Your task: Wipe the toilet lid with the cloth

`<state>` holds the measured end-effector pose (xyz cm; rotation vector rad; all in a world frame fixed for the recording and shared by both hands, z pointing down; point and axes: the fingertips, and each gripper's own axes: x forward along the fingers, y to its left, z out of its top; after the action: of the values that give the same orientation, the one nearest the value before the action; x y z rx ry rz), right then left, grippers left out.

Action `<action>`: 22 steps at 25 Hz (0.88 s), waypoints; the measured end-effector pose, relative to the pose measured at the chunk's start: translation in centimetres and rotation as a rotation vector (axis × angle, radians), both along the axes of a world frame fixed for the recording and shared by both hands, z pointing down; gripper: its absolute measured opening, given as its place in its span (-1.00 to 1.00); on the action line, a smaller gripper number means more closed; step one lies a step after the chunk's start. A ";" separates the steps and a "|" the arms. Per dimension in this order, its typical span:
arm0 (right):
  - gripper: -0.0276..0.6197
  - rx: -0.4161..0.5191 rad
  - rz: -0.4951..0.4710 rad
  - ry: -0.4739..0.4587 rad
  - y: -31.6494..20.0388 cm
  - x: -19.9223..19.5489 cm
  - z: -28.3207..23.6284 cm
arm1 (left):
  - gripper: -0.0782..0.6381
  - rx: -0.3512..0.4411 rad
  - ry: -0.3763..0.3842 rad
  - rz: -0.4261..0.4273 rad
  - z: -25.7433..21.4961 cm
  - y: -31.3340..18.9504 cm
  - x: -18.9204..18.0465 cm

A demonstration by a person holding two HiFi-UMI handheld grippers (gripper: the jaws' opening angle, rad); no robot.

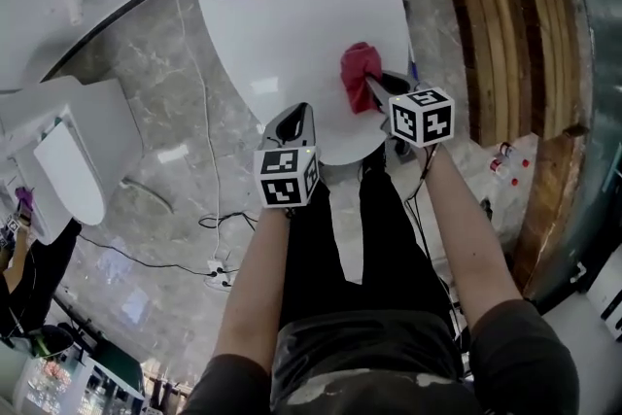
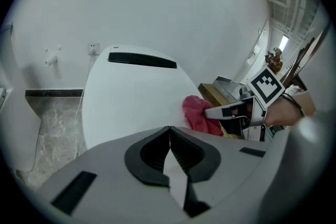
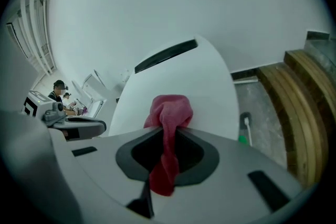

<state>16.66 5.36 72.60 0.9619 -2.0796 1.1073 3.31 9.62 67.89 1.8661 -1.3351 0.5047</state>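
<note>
The white toilet lid (image 1: 292,24) lies closed, with a black slot near its far end. My right gripper (image 1: 372,92) is shut on a red cloth (image 1: 358,70), whose bunched end rests on the lid's right near part. In the right gripper view the cloth (image 3: 169,128) hangs pinched between the jaws over the lid (image 3: 178,81). My left gripper (image 1: 294,121) is shut and empty, over the lid's near edge. In the left gripper view its closed jaws (image 2: 169,131) point at the lid (image 2: 131,97), with the cloth (image 2: 197,113) and right gripper (image 2: 231,111) to the right.
A wooden slatted platform (image 1: 505,24) runs along the right of the toilet. A cable (image 1: 199,112) trails over the marble floor (image 1: 155,141) to a socket strip (image 1: 219,272). Another white toilet (image 1: 68,160) stands at the left. My legs are below the lid.
</note>
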 end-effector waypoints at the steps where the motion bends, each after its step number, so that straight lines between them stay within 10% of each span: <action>1: -0.78 -0.003 0.017 0.004 -0.1 1.6 0.1 | -0.76 0.000 -0.003 0.014 0.0 -0.4 1.4; 10: -0.78 -0.019 0.023 0.024 1.0 12.2 0.3 | -0.76 -0.017 0.002 0.060 0.2 -0.8 12.0; 16: -0.78 0.025 -0.081 -0.094 4.0 6.9 -2.9 | -0.76 -0.035 -0.002 0.056 0.2 1.8 13.2; 22: -0.78 0.030 -0.194 -0.192 7.7 -3.0 -4.2 | -0.76 -0.020 -0.057 -0.017 0.4 3.9 6.4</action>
<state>13.65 13.11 68.36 0.6723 -2.2939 1.1063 9.75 13.53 68.34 1.8354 -1.3774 0.5644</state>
